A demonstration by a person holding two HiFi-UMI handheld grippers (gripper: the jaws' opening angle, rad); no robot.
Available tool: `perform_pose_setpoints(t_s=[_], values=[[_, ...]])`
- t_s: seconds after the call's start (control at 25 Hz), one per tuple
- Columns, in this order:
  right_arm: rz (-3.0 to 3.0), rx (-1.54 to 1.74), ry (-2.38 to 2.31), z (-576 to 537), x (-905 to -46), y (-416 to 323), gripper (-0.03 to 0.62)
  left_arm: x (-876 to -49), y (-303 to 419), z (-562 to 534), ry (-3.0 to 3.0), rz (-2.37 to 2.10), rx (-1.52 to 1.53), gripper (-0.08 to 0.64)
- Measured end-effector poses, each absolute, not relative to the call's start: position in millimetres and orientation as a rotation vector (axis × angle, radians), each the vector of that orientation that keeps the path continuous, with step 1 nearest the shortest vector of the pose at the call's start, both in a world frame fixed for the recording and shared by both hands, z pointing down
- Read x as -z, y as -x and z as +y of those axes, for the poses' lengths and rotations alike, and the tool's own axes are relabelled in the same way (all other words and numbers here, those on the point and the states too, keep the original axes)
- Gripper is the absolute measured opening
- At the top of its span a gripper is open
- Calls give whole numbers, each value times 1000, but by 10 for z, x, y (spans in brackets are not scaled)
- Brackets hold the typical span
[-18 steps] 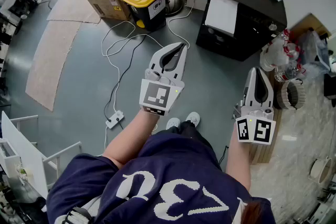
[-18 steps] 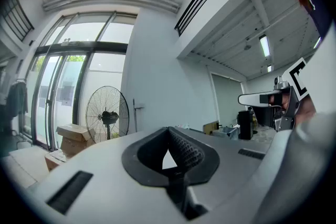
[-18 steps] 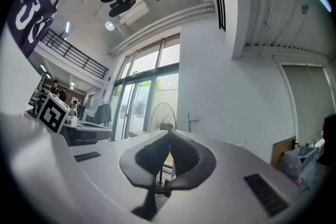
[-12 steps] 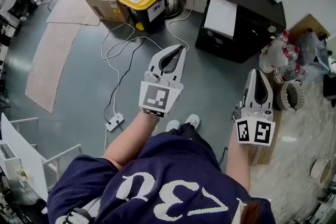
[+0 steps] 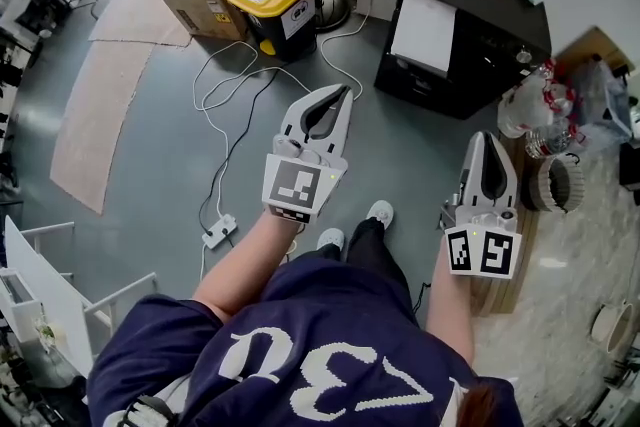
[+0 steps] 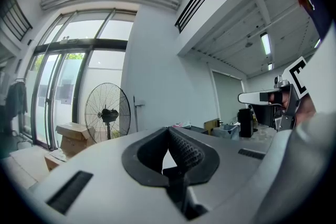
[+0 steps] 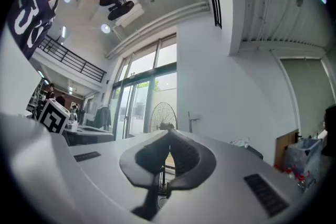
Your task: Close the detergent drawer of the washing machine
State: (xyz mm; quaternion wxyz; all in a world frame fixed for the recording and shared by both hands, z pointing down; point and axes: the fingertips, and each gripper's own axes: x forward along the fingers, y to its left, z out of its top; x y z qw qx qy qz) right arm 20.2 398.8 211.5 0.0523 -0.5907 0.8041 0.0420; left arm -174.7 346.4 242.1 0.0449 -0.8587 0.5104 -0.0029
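Floor (image 5: 150, 135): grey, fills most of head view; flat cardbd sheets (image 5: 90, 105) at far L.
Person: dark blue shirt (image 5: 300, 345) w/ white print at bottom of head view, one gripper in each hand, both arms held out in front.
Black unit (image 5: 480, 5): boxy, against wall ahead and to R, well apart from both grippers; white panel (image 5: 423, 30) on its near-L side, small items on top.
Detergent drawer: cannot tell if black unit is the washer, or if white panel is the drawer; nothing near either gripper.
Cardbd boxes (image 5: 205, 10): ahead-L, just beside bin.
Bin (image 5: 272, 0): black, yellow lid, btw boxes and fan base.
Fan (image 6: 107, 113): tall pedestal type by white wall and glass doors; also in R gripper view (image 7: 161, 115), straight past the jaw tips.
L gripper (image 5: 345, 87): over bare floor, pointing ahead toward fan; jaws together, nothing btw them (image 6: 169, 131).
R gripper (image 5: 487, 137): off to R, near bagged bottles (image 5: 530, 110); jaws together, empty (image 7: 169, 134).
Cable (image 5: 225, 130): white, looped across floor from bin area down to power strip (image 5: 218, 228).
Shoes (image 5: 380, 212): pale, on floor below and btw the grippers.
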Motion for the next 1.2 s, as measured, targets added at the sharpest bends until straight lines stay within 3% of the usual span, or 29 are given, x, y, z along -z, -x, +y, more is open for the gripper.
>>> perform_pose_setpoints(t_s=[0.4,1.2], values=[[2495,-143,1695,3082,-2036,-686,14,-2333,1276,2751,2552,1617,-11,20],[2582,-103,1570,2555,-2152,-640,14,-2431,1254,2342,2503,1717,22,20]])
